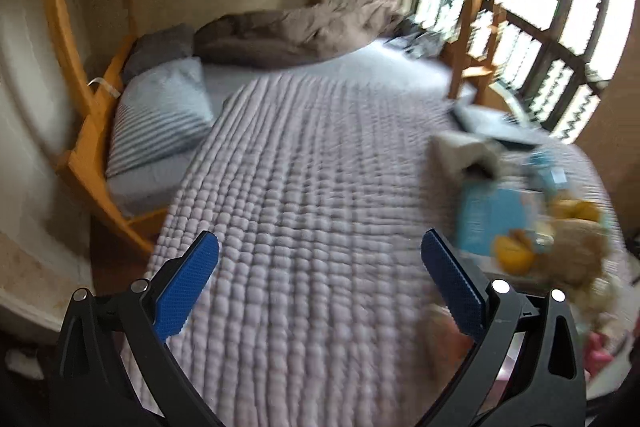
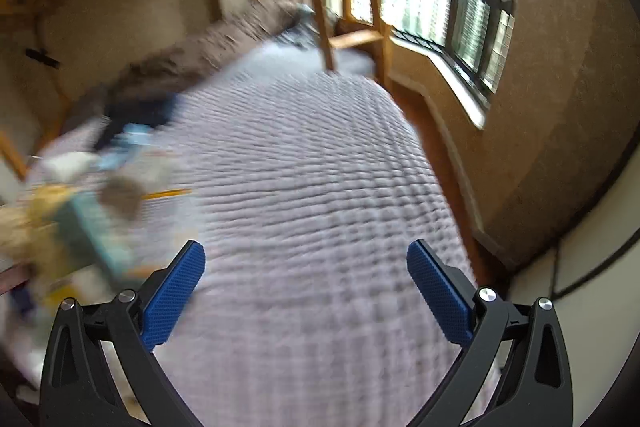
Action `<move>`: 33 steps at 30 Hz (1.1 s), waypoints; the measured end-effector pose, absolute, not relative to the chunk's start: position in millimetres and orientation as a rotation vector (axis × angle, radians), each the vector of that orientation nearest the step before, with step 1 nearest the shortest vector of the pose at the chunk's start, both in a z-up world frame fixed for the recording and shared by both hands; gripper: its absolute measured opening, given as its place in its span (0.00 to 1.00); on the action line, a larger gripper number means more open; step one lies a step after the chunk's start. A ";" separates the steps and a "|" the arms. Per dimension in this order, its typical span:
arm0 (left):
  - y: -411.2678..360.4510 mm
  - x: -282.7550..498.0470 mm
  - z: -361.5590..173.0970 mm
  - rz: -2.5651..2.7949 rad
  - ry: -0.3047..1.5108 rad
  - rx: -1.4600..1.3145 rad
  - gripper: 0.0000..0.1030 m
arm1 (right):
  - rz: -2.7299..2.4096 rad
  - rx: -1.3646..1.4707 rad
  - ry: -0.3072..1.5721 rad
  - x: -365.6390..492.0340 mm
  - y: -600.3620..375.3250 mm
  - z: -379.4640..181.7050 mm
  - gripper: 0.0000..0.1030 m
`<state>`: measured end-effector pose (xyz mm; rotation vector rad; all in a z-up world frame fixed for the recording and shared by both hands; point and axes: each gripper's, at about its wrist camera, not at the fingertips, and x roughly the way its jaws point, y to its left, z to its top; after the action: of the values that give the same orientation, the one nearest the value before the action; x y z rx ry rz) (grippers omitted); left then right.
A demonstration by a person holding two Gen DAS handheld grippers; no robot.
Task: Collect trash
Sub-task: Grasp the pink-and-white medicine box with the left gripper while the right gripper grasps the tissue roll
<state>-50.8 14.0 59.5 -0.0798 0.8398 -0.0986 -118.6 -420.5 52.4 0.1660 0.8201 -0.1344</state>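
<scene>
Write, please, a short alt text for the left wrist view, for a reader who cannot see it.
The open left gripper hovers over a quilted bedspread, holding nothing. A blurred pile of litter lies at the right, a striped pillow at the left.

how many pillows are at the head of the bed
2. A striped pillow lies by the wooden frame, and a dark grey pillow sits just behind it against the wall. More could be hidden under the brown duvet.
</scene>
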 end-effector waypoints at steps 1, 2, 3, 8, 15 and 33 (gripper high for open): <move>10.6 -60.0 68.0 -0.148 0.827 -0.090 0.99 | -0.093 0.169 0.804 -134.2 -410.3 58.5 0.96; 6.6 -66.9 74.7 -0.200 0.822 -0.095 0.99 | -0.050 0.164 0.797 -148.2 -398.4 61.9 0.96; 2.8 -72.6 78.5 -0.248 0.822 -0.093 0.99 | -0.018 0.154 0.795 -158.8 -390.6 66.8 0.96; -42.1 -100.7 79.3 -0.504 0.860 -0.023 0.99 | 0.101 0.088 0.822 -200.5 -342.8 64.4 0.96; -79.8 -93.6 56.2 -0.601 0.930 0.028 0.99 | 0.185 0.190 0.876 -193.0 -325.7 43.8 0.96; -93.4 -65.6 24.4 -0.665 1.022 -0.020 0.85 | 0.238 0.243 0.934 -187.3 -337.7 35.4 0.67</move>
<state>-65.6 -93.4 24.4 -0.0196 1.0221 -0.6655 -187.3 -337.7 35.4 0.2433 0.9345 0.2381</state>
